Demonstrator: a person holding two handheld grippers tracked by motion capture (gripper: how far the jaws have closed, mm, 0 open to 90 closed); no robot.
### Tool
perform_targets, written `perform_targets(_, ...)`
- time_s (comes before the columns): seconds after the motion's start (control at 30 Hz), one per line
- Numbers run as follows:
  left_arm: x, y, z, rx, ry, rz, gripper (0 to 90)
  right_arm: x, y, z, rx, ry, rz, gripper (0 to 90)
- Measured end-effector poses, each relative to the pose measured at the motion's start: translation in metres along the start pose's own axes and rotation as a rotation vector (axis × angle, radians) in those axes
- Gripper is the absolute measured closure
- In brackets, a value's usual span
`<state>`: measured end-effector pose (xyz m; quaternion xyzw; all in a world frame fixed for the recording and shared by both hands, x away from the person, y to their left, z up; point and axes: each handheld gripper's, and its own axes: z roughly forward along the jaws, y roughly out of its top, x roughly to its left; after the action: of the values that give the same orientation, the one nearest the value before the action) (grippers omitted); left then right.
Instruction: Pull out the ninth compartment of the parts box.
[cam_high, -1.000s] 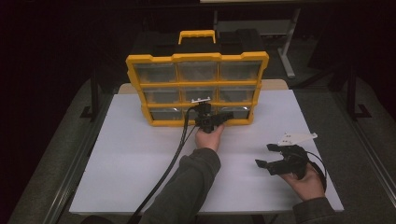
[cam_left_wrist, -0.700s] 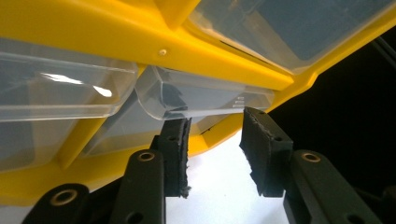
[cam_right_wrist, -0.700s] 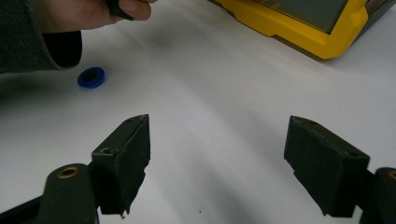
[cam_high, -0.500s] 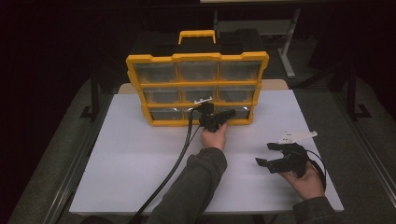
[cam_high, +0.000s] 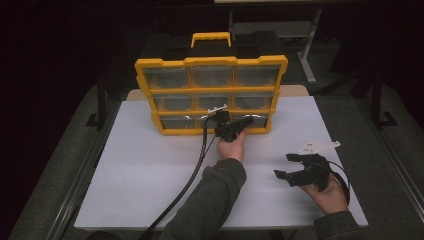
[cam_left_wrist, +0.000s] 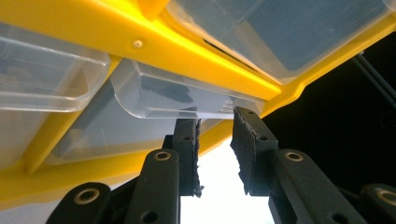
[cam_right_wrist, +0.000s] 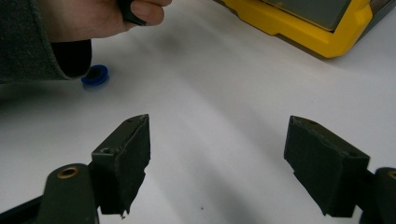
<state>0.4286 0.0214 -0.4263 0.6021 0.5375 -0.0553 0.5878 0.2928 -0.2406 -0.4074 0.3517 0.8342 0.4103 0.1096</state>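
While the white tabletop (cam_high: 125, 175) carries the yellow organizer (cam_high: 210, 62) at its far edge, we judge the work barely begun: every clear drawer sits closed. Our left gripper (cam_left_wrist: 215, 140) has just been closing; its fingers (cam_left_wrist: 187, 140) stand narrow around the lip of the bottom middle drawer (cam_left_wrist: 187, 95), ready to pull. Our right gripper (cam_right_wrist: 217, 163) rests near the front, fingers wide, empty.

A blue cap (cam_right_wrist: 95, 76) lay half hidden behind the person's sleeve (cam_right_wrist: 32, 37); the drawers' (cam_high: 215, 102) contents were too dim to tell.
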Motion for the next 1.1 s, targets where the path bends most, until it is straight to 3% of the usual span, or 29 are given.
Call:
perform_targets(0.27,0.002,-0.001,-0.005,-0.003,-0.046,-0.032,70.0,0.004,0.002,-0.002,-0.014,-0.009,-0.025,21.9)
perform_targets(0.43,0.004,-0.002,-0.007,0.0,-0.064,-0.039,70.0,0.004,0.002,-0.001,-0.009,-0.011,-0.016,21.7)
perform_targets(1.1,0.005,-0.005,-0.014,0.013,-0.087,-0.045,69.7,0.003,-0.002,-0.004,-0.019,-0.018,-0.005,21.6)
